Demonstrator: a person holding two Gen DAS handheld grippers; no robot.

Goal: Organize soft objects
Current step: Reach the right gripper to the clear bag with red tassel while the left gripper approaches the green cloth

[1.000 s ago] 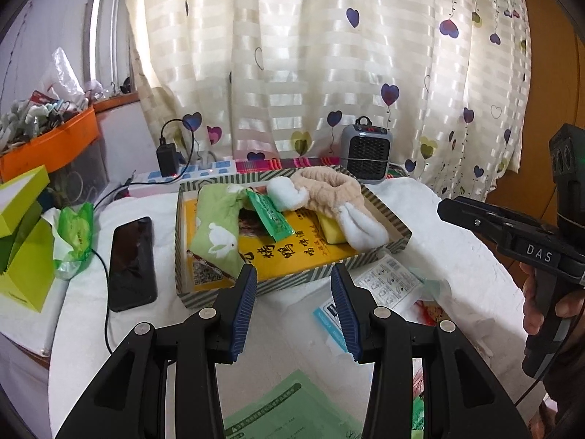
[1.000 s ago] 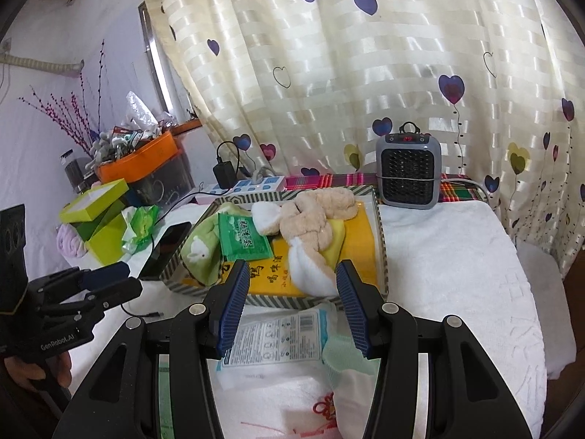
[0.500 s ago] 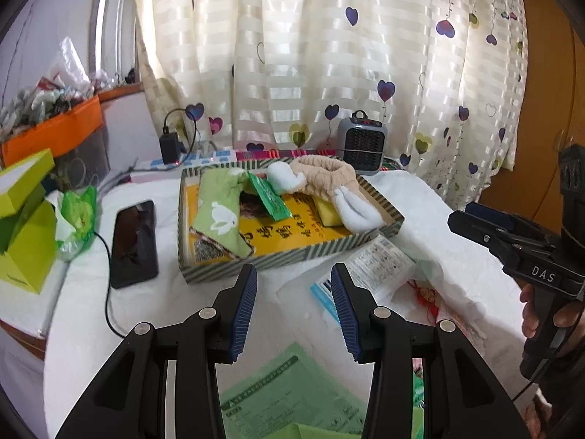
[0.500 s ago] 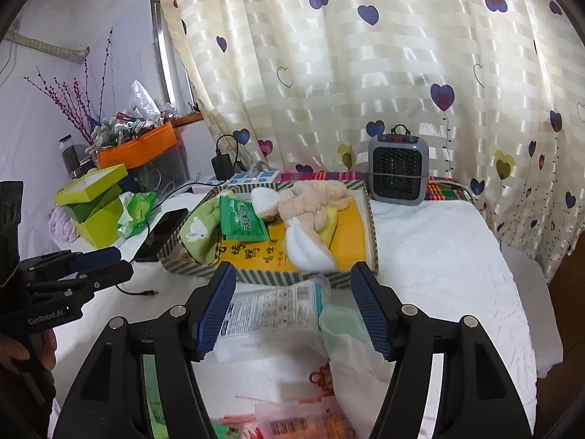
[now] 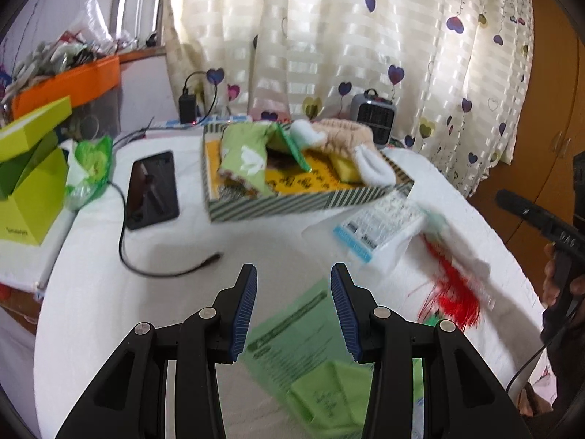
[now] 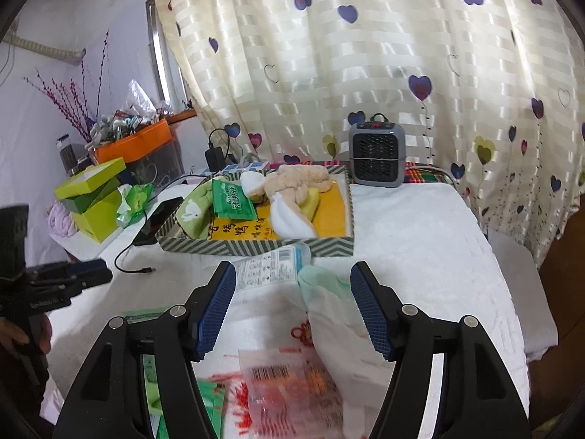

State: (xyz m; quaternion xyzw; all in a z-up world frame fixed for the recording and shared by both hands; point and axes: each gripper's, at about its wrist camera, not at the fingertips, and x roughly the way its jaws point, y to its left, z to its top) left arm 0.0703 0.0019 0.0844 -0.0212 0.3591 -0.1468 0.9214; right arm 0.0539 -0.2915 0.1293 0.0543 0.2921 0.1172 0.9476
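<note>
The right gripper (image 6: pixel 292 307), open and empty, hangs over the pale cloth (image 6: pixel 329 300), which lies lengthwise between its jaws.

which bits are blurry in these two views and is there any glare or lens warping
Left wrist view: motion blur smears the green leaflet, the red tassel and the striped box; the left gripper stays sharp. Right wrist view: only the barcode packet near the bottom edge is blurred; the heater is crisp. Both: backlit curtain is bright, and fisheye bends the edges.
</note>
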